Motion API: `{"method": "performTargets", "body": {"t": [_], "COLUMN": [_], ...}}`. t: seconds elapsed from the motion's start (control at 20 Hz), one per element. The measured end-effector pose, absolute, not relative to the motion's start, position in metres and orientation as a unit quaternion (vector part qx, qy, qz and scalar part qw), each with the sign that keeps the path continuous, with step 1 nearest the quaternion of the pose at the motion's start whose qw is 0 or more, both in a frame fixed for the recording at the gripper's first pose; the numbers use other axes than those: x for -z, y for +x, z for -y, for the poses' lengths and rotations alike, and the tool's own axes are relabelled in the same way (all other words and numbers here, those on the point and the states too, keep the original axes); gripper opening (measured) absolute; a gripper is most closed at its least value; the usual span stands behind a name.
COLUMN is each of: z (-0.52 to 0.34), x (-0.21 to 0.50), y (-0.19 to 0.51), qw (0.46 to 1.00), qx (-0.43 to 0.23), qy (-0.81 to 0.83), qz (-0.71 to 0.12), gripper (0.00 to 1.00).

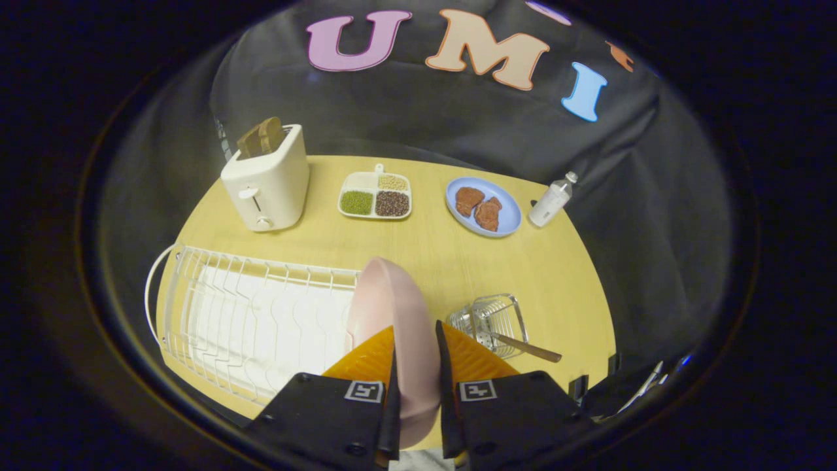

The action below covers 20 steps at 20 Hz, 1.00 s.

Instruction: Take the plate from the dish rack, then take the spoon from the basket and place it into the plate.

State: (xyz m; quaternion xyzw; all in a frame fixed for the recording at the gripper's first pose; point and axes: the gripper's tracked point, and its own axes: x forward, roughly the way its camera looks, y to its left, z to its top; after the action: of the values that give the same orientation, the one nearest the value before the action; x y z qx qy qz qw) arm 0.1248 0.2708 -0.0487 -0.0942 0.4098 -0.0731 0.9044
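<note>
Plate (392, 307) first: pink, matte, looks like light plastic or melamine, so probably stiff, not heavy and not that fragile, though a smooth rim can slide in a pinch. Right now it stands on edge at the lower middle of the frame, at the right end of the rack (248, 320), and the hand-held gripper (416, 340) has its two orange fingers (366, 356) pinching the rim from either side. Rim grip seems like the only sensible hold while it's upright; I'd guess a deeper bite would stop it swinging.

Spoon (526, 348) is lower right, sticking out of the wire basket (494, 317), handle pointing outward. Thin and metal-looking, so likely slippery; grab the handle mid-length.

Counter (458, 261) is pale wood, flat, with decent free space in the centre to set the plate down. Along the back: toaster (268, 183) upper left, divided tray (375, 196), blue dish (484, 208), small bottle (551, 199), all well apart from the work area.
</note>
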Motion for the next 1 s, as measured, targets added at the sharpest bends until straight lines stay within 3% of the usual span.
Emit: {"method": "performTargets", "body": {"t": [0.7,1.0], "z": [-0.274,-0.3], "x": [0.014,-0.042], "y": [0.147,0.134], "qw": [0.923,0.933], "qx": [0.084,-0.009], "qy": [-0.084,0.066], "qz": [-0.367,-0.354], "gripper": [0.26,0.23]}}
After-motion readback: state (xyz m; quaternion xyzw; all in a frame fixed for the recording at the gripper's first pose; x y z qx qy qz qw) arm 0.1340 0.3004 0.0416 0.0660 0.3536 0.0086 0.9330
